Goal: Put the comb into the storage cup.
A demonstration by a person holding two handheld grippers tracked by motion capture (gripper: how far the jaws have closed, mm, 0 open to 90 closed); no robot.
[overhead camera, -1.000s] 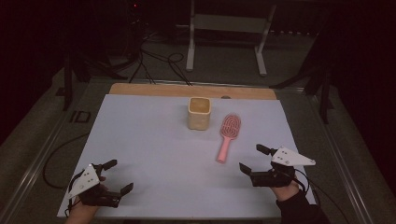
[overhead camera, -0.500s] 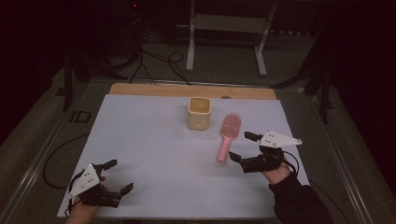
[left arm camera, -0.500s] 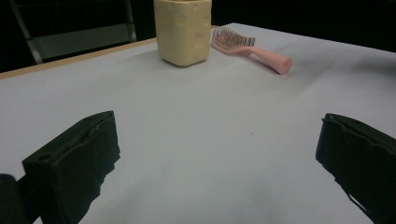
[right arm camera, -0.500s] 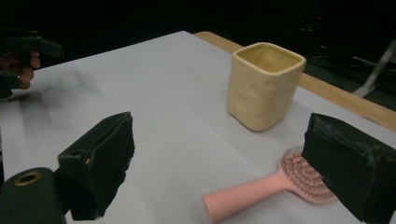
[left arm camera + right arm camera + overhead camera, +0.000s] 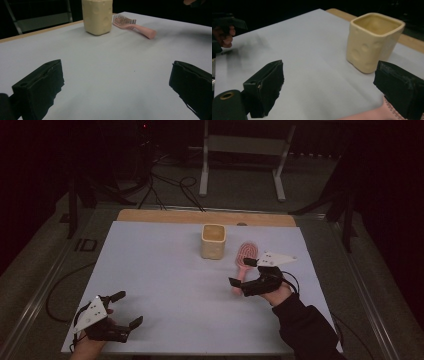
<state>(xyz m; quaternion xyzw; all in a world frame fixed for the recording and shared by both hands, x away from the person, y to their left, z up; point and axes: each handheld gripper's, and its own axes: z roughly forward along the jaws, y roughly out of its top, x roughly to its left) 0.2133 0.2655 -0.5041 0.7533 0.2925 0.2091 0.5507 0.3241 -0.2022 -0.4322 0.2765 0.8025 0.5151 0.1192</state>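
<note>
The pink hairbrush (image 5: 243, 262) lies flat on the pale table top (image 5: 160, 270), its bristled head pointing away from the person and its handle running back toward the right gripper (image 5: 244, 272). That gripper's jaws stand wide apart and straddle the handle: in the right gripper view the pink handle (image 5: 372, 114) sits low between them, close against the right-hand jaw. It looks like light moulded plastic, stiff enough not to bend under a pinch, and probably a bit slick on its smooth shaft. I'd judge the handle the place to take it, near the middle or slightly toward the head, so the heavier end doesn't tip down; the bristle bed would give a poor, springy hold. Just beyond the jaws, to the left of the brush head, stands a cream square cup (image 5: 213, 241), upright and open-topped, near but not touching the brush. The left gripper (image 5: 119, 309) rests well apart, jaws wide and empty.
</note>
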